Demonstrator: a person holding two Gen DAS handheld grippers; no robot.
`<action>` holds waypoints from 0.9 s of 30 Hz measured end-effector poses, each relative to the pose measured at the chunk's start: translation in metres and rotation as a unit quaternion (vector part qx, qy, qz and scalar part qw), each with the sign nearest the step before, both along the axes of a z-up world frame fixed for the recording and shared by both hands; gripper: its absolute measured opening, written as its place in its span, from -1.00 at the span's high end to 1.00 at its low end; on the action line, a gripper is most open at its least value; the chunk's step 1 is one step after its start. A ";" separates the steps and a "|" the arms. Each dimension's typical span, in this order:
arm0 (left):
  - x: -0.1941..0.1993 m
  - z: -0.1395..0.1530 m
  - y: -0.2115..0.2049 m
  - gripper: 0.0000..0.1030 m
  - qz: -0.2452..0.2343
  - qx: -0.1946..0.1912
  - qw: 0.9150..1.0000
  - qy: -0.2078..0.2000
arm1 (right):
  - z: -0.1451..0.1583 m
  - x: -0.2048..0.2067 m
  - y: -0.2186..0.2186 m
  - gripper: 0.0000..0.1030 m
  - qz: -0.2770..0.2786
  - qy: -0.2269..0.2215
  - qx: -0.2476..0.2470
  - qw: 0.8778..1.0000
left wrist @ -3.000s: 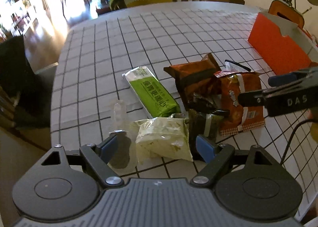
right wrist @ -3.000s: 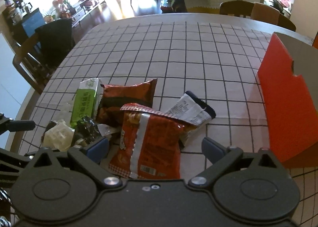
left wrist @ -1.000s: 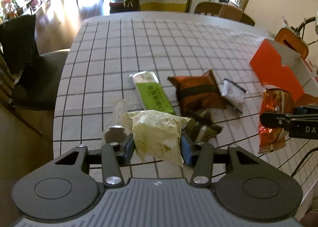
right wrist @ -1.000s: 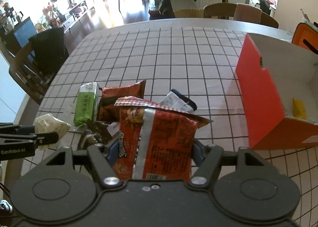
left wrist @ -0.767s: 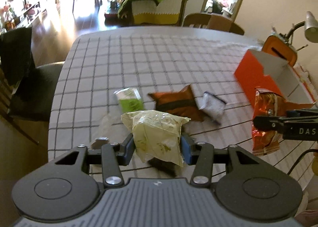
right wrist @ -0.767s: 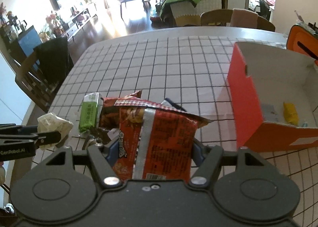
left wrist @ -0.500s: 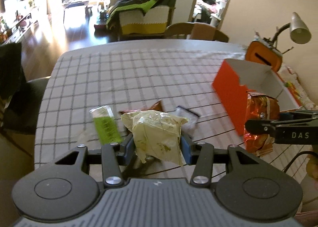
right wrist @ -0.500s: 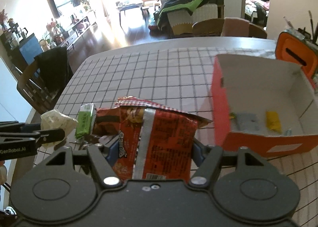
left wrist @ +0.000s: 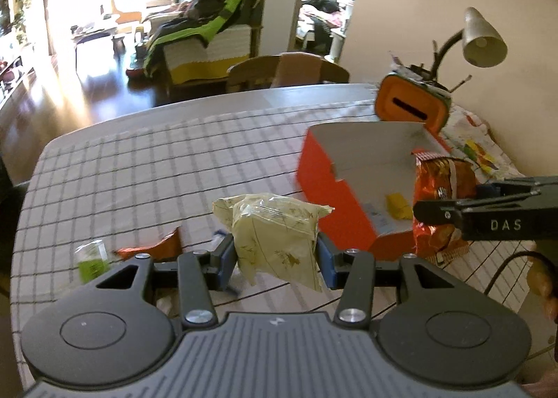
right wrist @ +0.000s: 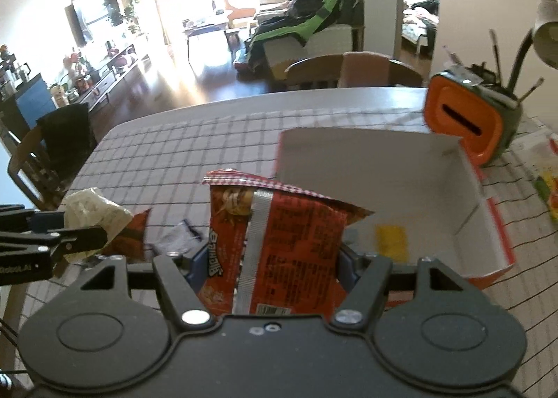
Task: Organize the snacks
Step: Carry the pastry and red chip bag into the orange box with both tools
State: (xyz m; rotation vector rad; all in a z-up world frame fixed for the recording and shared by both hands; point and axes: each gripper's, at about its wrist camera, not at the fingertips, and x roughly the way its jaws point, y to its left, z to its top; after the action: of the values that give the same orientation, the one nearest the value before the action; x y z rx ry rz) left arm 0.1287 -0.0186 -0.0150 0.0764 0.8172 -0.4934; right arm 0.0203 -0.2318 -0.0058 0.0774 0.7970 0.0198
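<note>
My left gripper (left wrist: pixel 275 263) is shut on a pale yellow-green snack bag (left wrist: pixel 275 234), held above the checked table. My right gripper (right wrist: pixel 268 274) is shut on a red chip bag (right wrist: pixel 275 241), upright between its blue pads. In the left wrist view the red chip bag (left wrist: pixel 441 188) hangs over the near corner of the orange cardboard box (left wrist: pixel 334 202). The orange cardboard box (right wrist: pixel 484 223) is open at the top and holds a small yellow packet (right wrist: pixel 392 239). A green snack bar (left wrist: pixel 91 256), an orange-brown bag (left wrist: pixel 157 248) and a small white packet (right wrist: pixel 178 235) lie on the table.
An orange holder (left wrist: pixel 413 106) with pens and a desk lamp (left wrist: pixel 483 35) stand beyond the box at the right. Wooden chairs (left wrist: pixel 289 72) stand at the table's far edge, and a dark chair (right wrist: pixel 52 147) at its left side. A hand (left wrist: pixel 544 279) shows at the right edge.
Both grippers have risen and moved right toward the orange box, each carrying its bag. The box now looks larger and nearer, and the snacks left on the table have slid toward the lower left.
</note>
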 end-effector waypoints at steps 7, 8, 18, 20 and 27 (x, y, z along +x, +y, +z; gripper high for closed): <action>0.005 0.000 -0.061 0.08 -0.026 0.001 1.000 -0.003 | 0.003 0.007 -0.043 -0.34 -0.008 -0.008 -0.015 1.000; 0.006 -0.001 -0.069 0.08 -0.029 0.003 1.000 -0.004 | 0.003 0.009 -0.050 -0.34 -0.009 -0.009 -0.018 1.000; 0.033 -0.016 -0.141 0.07 -0.045 0.025 0.999 0.013 | -0.003 0.031 -0.111 -0.34 -0.002 0.004 -0.056 0.998; 0.039 -0.022 -0.153 0.07 -0.046 0.031 0.998 0.020 | -0.008 0.037 -0.118 -0.34 0.006 0.014 -0.060 0.998; 0.056 -0.043 -0.193 0.07 -0.054 0.067 0.996 0.040 | -0.036 0.065 -0.142 -0.34 0.020 0.054 -0.063 0.996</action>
State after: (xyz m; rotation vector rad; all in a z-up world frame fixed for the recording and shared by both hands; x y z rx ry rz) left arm 0.1851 -0.2117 -0.0583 0.2261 0.9270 -0.5459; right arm 0.0852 -0.3741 -0.0416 -0.0569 0.9057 0.0024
